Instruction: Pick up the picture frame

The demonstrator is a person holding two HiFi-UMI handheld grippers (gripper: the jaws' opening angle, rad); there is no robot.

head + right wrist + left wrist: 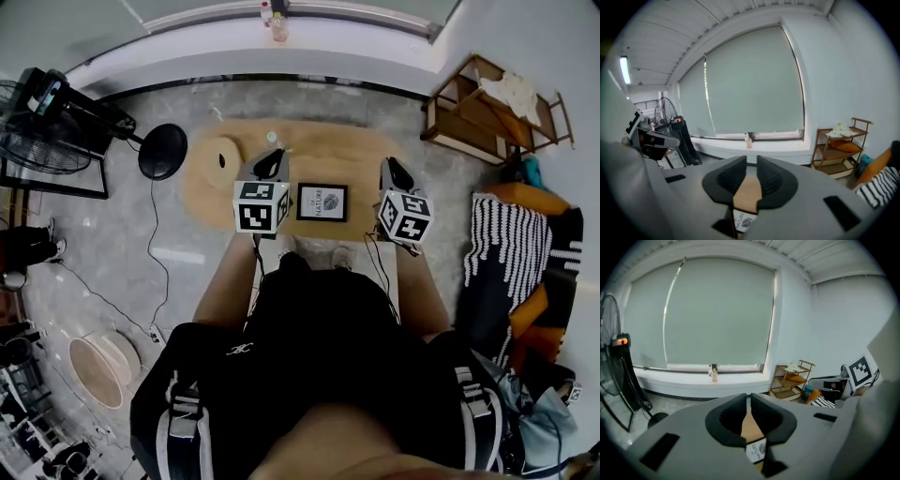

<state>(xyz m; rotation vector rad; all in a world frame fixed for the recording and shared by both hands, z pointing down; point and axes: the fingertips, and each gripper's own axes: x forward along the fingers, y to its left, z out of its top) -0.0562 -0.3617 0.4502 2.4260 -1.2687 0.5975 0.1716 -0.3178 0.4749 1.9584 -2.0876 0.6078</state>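
The head view looks steeply down from above the person onto the tabletop (319,150) and frame (322,202), fairly near. The left gripper view and right gripper view sit low, facing across the room at the blind (717,310) and shelf (792,378). Both also glimpse the frame close below.

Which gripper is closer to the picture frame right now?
Left, by the head view. The left gripper hangs just off the picture frame's left edge; the right gripper sits off its right edge with a wider strip of table between.
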